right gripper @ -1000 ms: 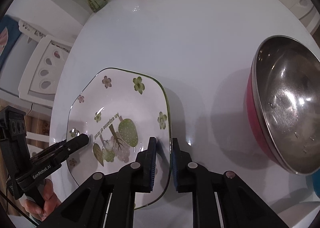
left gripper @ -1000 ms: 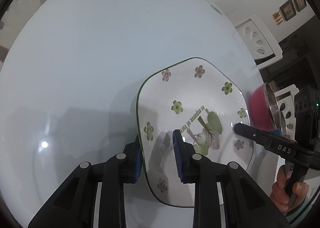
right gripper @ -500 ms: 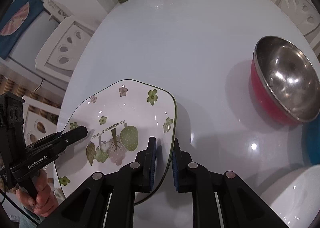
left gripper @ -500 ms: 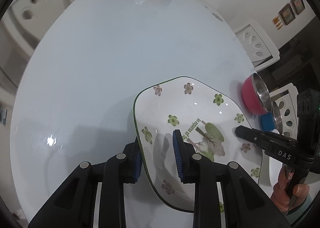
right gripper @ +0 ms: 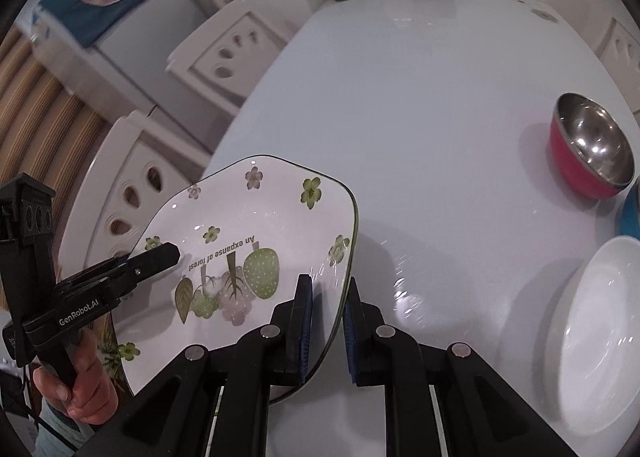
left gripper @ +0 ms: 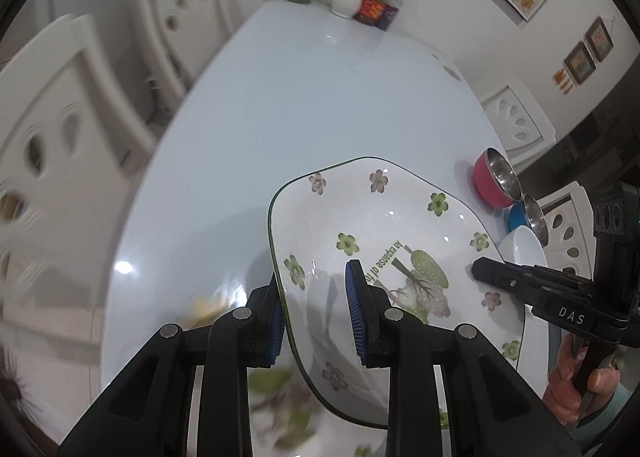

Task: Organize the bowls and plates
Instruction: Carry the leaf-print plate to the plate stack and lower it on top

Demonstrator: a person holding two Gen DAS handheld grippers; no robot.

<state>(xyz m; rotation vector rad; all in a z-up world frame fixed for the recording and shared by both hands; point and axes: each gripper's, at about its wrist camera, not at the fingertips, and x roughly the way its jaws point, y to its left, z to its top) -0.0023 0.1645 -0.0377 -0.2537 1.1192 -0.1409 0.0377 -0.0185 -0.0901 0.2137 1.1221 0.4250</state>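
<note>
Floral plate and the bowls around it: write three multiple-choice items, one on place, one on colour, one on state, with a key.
1. Where does the white bowl sit relative to the pink bowl in the right wrist view?
A. nearer the camera
B. farther away
C. inside it

2. What colour is the rim line of the floral plate?
A. red
B. dark green
C. gold

3. How is the floral plate held?
A. lying flat on the table, untouched
B. by one tool only
C. by both tools, one on each edge

Key: 1 A, it lies lower in the frame; 2 B, a thin green edge shows; 3 C, the left tool and right tool each clamp a rim.
</note>
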